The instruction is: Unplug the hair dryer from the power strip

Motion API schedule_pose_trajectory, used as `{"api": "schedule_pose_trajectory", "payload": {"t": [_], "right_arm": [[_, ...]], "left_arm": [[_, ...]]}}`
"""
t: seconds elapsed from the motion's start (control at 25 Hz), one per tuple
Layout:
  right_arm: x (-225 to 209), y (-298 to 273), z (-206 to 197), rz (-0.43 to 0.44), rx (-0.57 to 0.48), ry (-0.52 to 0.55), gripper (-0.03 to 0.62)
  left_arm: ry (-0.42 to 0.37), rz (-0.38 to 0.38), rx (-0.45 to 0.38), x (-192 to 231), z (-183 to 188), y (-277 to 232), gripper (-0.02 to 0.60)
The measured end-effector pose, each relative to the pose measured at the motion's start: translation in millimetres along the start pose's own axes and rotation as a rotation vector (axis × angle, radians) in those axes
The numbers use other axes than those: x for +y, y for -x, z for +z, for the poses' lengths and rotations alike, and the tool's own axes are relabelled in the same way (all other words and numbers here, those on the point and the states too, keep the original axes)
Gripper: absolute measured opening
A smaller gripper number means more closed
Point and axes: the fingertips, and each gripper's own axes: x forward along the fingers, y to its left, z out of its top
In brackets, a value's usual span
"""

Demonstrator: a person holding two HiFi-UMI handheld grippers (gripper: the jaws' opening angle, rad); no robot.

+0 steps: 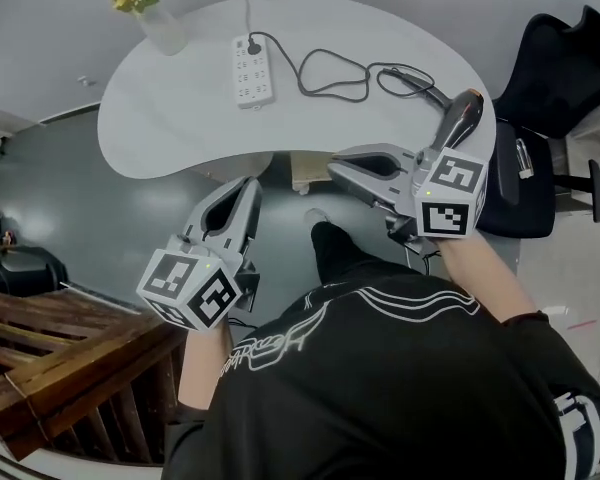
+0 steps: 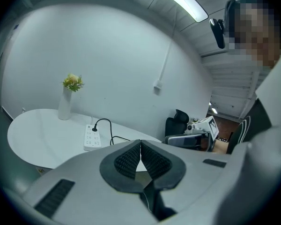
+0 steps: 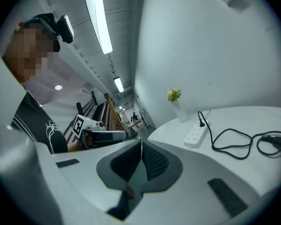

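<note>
Head view: white kidney-shaped counter (image 1: 170, 118) w/ the power strip (image 1: 252, 71) lying toward its far rim. A black plug (image 1: 253, 46) sits in the strip's far end. The cord (image 1: 330, 78) loops right of the strip across bare top to the hair dryer (image 1: 458, 120), which lies well right of the strip, close to the counter's right rim. A vase (image 1: 158, 18) of yellow flowers stands left of the strip, near the far-left rim. The surface btwn the strip and the near rim is bare. The left hand-held gripper (image 1: 248, 184) and right hand-held gripper (image 1: 335, 170) are both nearer the person than the strip, off the near rim over dark floor. An office chair (image 1: 560, 78) stands far right of the strip, beyond the counter's right rim. A wooden railing (image 1: 60, 348) is at lower left. Left gripper view: jaws pressed together, nothing btwn them (image 2: 140, 146). The strip (image 2: 91, 137) lies ahead and left w/ the plug (image 2: 94, 129) upright in it, the vase (image 2: 65, 104) is left of the strip, and the other gripper (image 2: 187, 138) is right of it. Right gripper view: jaws also pressed together, pinching nothing (image 3: 141, 149). The strip (image 3: 196, 134) lies ahead-right w/ cord loops (image 3: 239, 142) to its right, the vase (image 3: 179, 109) is just beyond the strip, and the left one (image 3: 103, 136) is off the counter's rim.
</note>
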Motion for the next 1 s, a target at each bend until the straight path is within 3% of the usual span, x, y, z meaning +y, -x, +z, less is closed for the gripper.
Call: {"api": "schedule_pose_trajectory", "payload": {"t": [0.28,0.48,0.68,0.8,1.0], "right_arm": [[-79.0,-41.0,36.6,0.012,-0.024,-0.039,-0.003],[-127.6,-66.1,59.3,0.033,-0.026,-0.040,-0.003],[-152.4,-88.3,72.0,0.072,0.006,-0.001,-0.003],[-161.3,-104.4,72.8,0.071,0.039,0.015,-0.003],[-185.7,-125.0,65.9,0.026,0.073,0.015,-0.003]], "left_arm": [[-0.062,0.025,0.044,51.5,39.7,-64.7,0.005],[-0.044,0.078,0.066,100.7,61.9,-103.2,0.005],[-0.076,0.097,0.130,130.5,52.9,-131.1,0.005],[-0.049,0.117,0.147,150.7,45.7,-140.3,0.012],[-0.003,0.118,0.207,184.0,29.1,-170.9,0.103]]}}
